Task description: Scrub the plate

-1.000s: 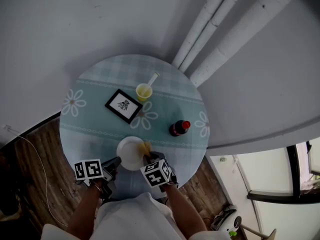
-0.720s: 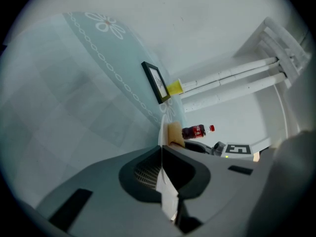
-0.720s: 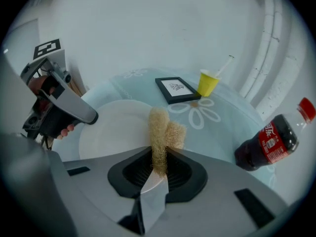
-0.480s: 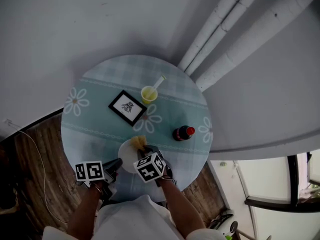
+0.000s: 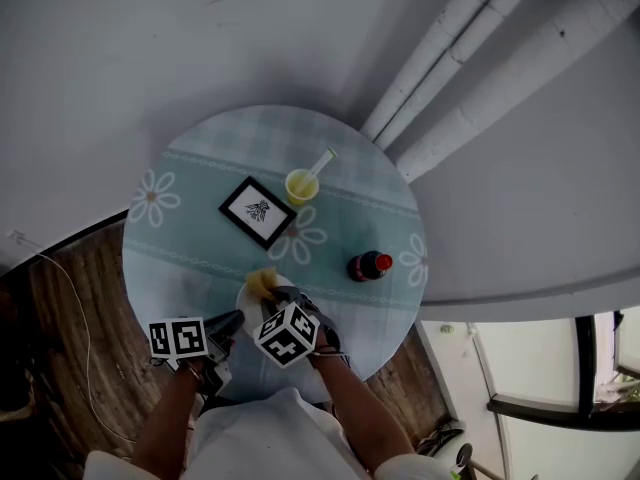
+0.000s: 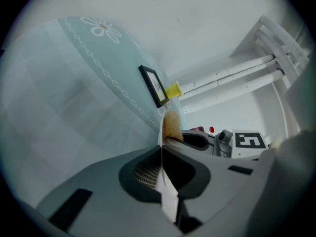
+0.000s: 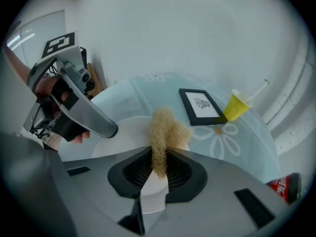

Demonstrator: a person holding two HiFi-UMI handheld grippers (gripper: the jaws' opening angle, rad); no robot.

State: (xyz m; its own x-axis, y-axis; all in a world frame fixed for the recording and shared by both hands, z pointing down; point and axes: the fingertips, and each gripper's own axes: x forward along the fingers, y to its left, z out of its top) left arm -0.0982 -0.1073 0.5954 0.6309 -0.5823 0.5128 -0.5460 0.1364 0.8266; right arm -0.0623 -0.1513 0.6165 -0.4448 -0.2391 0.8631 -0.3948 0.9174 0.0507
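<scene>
- Left gripper (image 6: pixel 162 156) is squeezed tight on the near rim of the white plate (image 7: pixel 121 132). You can see the rim edge-on between its jaws, so it's basically the anchor here. It hasn't budged over the last sec.
- Right gripper (image 7: pixel 160 154) is clamped on a tan fuzzy scrub pad (image 7: pixel 167 130), w/ the tuft sticking out past the jaws and sitting down on the plate.
- What changed: a sec ago the pad was at the plate's right side. Now it's over by the far-left part — so the right gripper swept across the plate face, and the marker cube looks rolled round too.
- Imo that's a proper scrub stroke and not just hovering, so the task is well under way. Can't tell from here how clean the plate is tho, there's no obvious dirt or suds showing.
- The plate sits at the person's edge of the round table (image 5: pixel 190 223), on the teal daisy cloth.
- Other stuff is well apart from the action: framed picture (image 5: pixel 258 211), yellow cup (image 5: pixel 300 185) w/ a straw, and a dark bottle (image 5: pixel 368 265) w/ a red cap off to the right.
- My guess for next — stroke back the other way while the left clamp keeps the plate from sliding. The pad is near the rim now, so overshooting onto the cloth is the risk.
</scene>
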